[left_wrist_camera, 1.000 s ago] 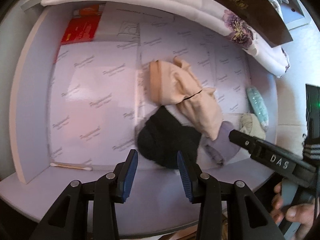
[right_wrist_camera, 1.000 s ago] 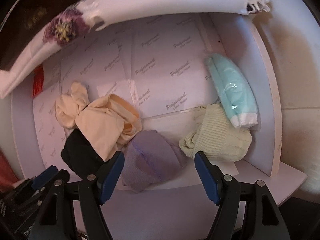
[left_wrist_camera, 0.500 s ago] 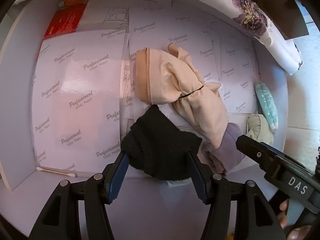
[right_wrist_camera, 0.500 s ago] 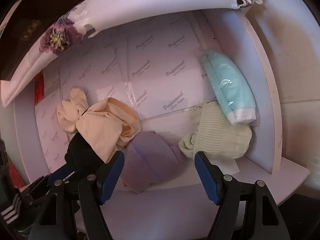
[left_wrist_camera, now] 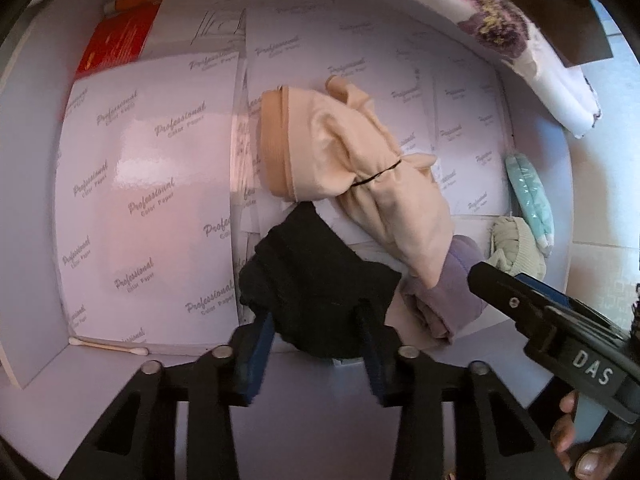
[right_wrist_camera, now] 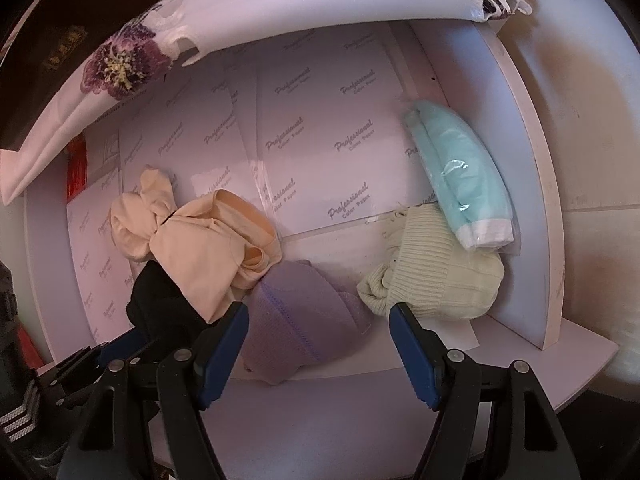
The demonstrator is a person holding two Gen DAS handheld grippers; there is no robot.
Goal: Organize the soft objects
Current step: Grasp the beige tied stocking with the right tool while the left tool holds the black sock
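A black cloth (left_wrist_camera: 320, 280) lies at the front of a white shelf lined with printed paper sheets (left_wrist_camera: 132, 184). My left gripper (left_wrist_camera: 314, 328) is closing, its blue pads pinching the cloth's near edge. The same black cloth (right_wrist_camera: 160, 304) and left gripper (right_wrist_camera: 100, 352) show at the lower left of the right wrist view. A tied beige garment (left_wrist_camera: 360, 176) rests partly on the black cloth and on a purple cloth (right_wrist_camera: 304, 320). My right gripper (right_wrist_camera: 318, 320) hangs open over the purple cloth without pressing on it. A cream knit piece (right_wrist_camera: 436, 280) and a teal item in plastic wrap (right_wrist_camera: 460, 184) lie to the right.
A white floral cloth (right_wrist_camera: 240, 12) overhangs the shelf's back. The shelf's side wall (right_wrist_camera: 520, 200) stands just right of the teal item. A red packet (left_wrist_camera: 116, 40) sits at the far left, a cotton swab (left_wrist_camera: 108, 346) near the front edge. A hand (left_wrist_camera: 580, 452) holds the right gripper.
My left gripper came forward and down onto the black cloth, spread its jaws around it, then closed on its near edge. The right gripper kept still and stayed open.
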